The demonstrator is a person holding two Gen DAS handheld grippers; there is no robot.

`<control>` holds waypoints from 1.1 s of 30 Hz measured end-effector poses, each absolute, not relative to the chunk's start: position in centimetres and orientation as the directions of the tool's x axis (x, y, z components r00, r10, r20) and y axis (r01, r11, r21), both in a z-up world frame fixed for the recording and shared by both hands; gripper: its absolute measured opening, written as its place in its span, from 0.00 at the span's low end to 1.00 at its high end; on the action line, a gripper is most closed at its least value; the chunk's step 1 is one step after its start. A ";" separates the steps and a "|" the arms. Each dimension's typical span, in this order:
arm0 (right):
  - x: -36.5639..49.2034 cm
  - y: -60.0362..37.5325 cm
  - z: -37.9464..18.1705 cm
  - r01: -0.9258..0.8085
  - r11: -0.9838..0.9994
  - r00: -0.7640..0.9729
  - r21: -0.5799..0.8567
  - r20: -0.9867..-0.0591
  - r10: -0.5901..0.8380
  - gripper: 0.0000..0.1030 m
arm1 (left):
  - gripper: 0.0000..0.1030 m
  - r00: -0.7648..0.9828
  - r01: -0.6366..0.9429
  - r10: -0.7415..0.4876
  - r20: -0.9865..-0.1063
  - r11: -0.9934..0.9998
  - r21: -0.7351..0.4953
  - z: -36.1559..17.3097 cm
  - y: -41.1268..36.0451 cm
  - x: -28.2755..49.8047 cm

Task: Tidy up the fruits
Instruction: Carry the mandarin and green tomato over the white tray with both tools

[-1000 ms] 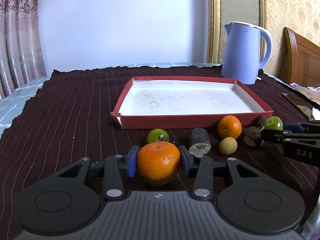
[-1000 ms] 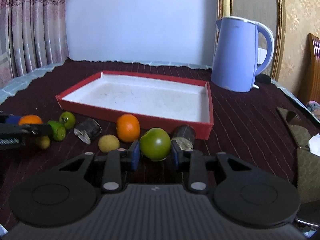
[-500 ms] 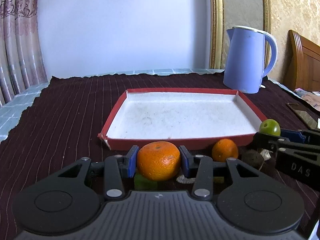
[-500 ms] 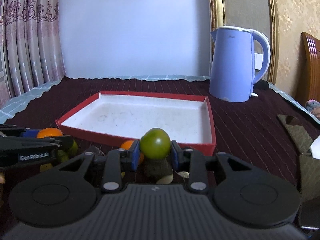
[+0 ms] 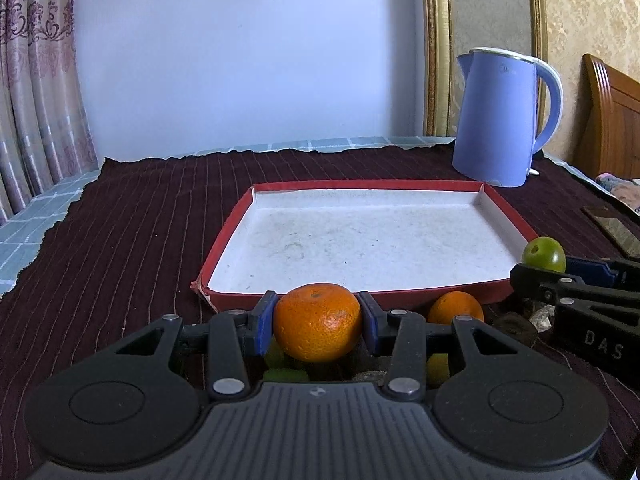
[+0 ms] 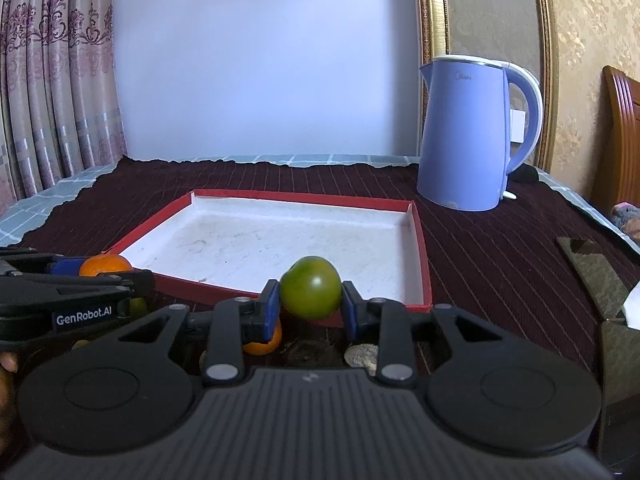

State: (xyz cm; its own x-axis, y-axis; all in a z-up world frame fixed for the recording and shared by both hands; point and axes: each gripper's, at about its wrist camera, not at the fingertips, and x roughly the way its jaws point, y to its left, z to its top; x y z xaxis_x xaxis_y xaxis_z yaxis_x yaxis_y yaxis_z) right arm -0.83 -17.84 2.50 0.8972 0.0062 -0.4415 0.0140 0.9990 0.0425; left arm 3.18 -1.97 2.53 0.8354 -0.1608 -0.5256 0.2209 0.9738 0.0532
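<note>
Clamping an orange mandarin (image 5: 318, 322) between its blue pads, the left gripper (image 5: 318, 324) holds the fruit clear of the dark striped tablecloth (image 5: 120, 240), just short of the near wall of the red tray (image 5: 400, 298); the tray's white floor spreads straight ahead of the fingertips, bare; a second, smaller orange (image 5: 456, 307) sits on the cloth just right of the left gripper, close against the tray's near wall, with yellowish-green fruit partly hidden beneath the fingers; the right gripper (image 6: 311, 300) is clenched on a green fruit (image 6: 311, 293), raised before the tray's near wall toward its right-hand corner; below its fingers lie an orange piece and something dark and rough, too hidden to name; seen from the right wrist, the left gripper reaches in from the left edge with its mandarin showing above the fingers; beyond the tray, ahead and to the right of both grippers, stands a blue kettle (image 6: 472, 136), upright
</note>
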 end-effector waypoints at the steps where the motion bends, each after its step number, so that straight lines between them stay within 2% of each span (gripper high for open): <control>1: -0.8 -17.9 2.5 0.014 0.999 0.897 0.041 -0.441 0.005 0.29 | 0.41 0.835 0.221 -0.160 -0.527 0.974 0.054 2.6 -2.0 3.3; 33: 2.1 -18.3 3.7 0.013 1.000 0.898 0.028 -0.440 0.001 0.30 | 0.41 0.835 0.201 -0.092 -0.542 0.969 0.146 2.6 -4.4 6.8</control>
State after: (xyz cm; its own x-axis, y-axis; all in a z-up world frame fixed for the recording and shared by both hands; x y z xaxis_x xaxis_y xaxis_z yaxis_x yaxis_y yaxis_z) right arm 2.08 -18.28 3.74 0.8981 0.0008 -0.4399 0.0127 0.9995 0.0279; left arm 6.78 -4.42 2.58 0.8351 -0.0921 -0.5423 0.2014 0.9686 0.1458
